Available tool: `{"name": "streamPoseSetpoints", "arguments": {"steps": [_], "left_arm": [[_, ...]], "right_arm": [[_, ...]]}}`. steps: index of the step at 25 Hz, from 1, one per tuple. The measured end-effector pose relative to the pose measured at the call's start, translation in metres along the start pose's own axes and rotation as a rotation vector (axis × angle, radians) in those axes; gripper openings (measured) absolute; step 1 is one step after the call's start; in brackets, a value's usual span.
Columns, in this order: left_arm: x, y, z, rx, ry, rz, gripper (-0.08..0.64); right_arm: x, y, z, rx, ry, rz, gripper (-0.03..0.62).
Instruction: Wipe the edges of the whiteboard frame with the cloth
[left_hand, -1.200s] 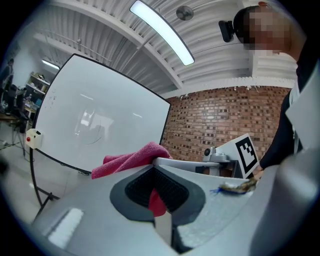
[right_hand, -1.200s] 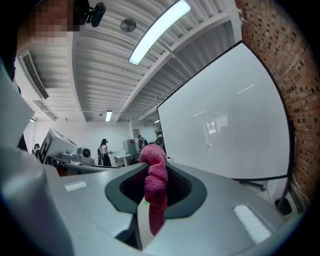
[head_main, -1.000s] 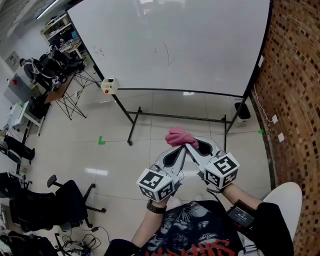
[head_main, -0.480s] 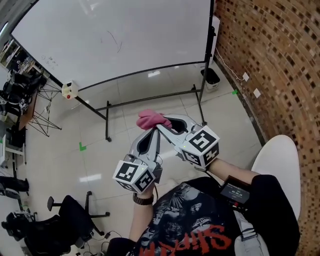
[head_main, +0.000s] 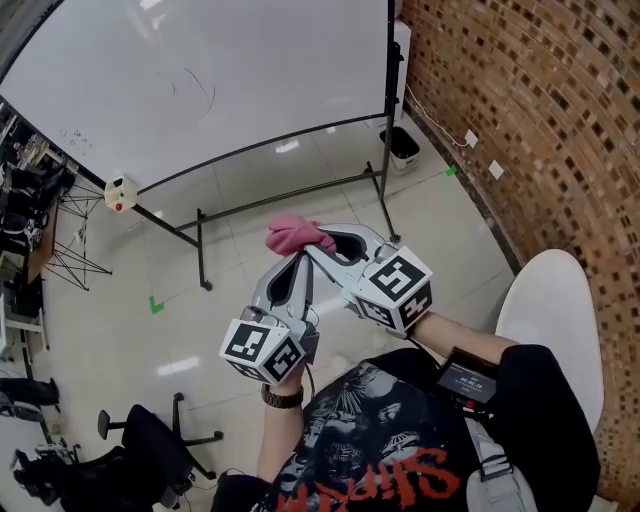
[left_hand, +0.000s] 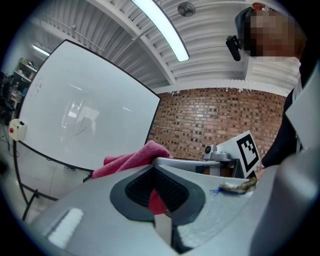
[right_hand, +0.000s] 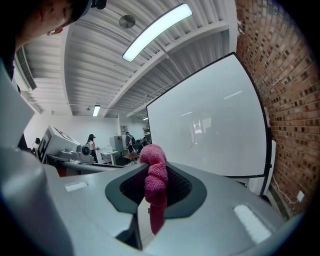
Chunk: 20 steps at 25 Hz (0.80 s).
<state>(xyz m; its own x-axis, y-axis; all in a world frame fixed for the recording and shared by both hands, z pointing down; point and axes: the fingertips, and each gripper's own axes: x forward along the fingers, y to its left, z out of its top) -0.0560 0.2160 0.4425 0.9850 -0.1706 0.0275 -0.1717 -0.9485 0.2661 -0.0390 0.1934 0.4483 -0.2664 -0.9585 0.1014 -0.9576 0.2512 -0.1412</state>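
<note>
The whiteboard (head_main: 200, 70) stands ahead on a black frame (head_main: 387, 100), with its right edge near the brick wall. A pink cloth (head_main: 297, 233) is bunched in the air between me and the board. My left gripper (head_main: 298, 257) and my right gripper (head_main: 312, 247) meet at it tip to tip, both shut on the cloth. In the left gripper view the cloth (left_hand: 132, 159) lies over the jaw tips and shows red in the gap. The right gripper view has the cloth (right_hand: 154, 180) pinched upright between the jaws, the whiteboard (right_hand: 210, 135) beyond. Neither gripper touches the board.
A brick wall (head_main: 520, 120) runs along the right. A black bin (head_main: 405, 145) sits by the board's right leg. A white round seat (head_main: 555, 320) is at my right, a black office chair (head_main: 150, 450) at lower left. A white box (head_main: 119, 192) hangs on the stand's left side.
The view has swung towards the board's right edge and the brick wall. Both grippers stay joined on the cloth and have shifted slightly left in the view.
</note>
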Motion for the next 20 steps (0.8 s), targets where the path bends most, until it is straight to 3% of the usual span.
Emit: {"name": "streamPoseSetpoints", "arguments": {"steps": [20], "left_arm": [[-0.008,0.013,-0.005,0.008,0.000,0.043,0.000]], "right_arm": [[0.012,0.007,-0.003,0.010,-0.009,0.033,0.067]]}}
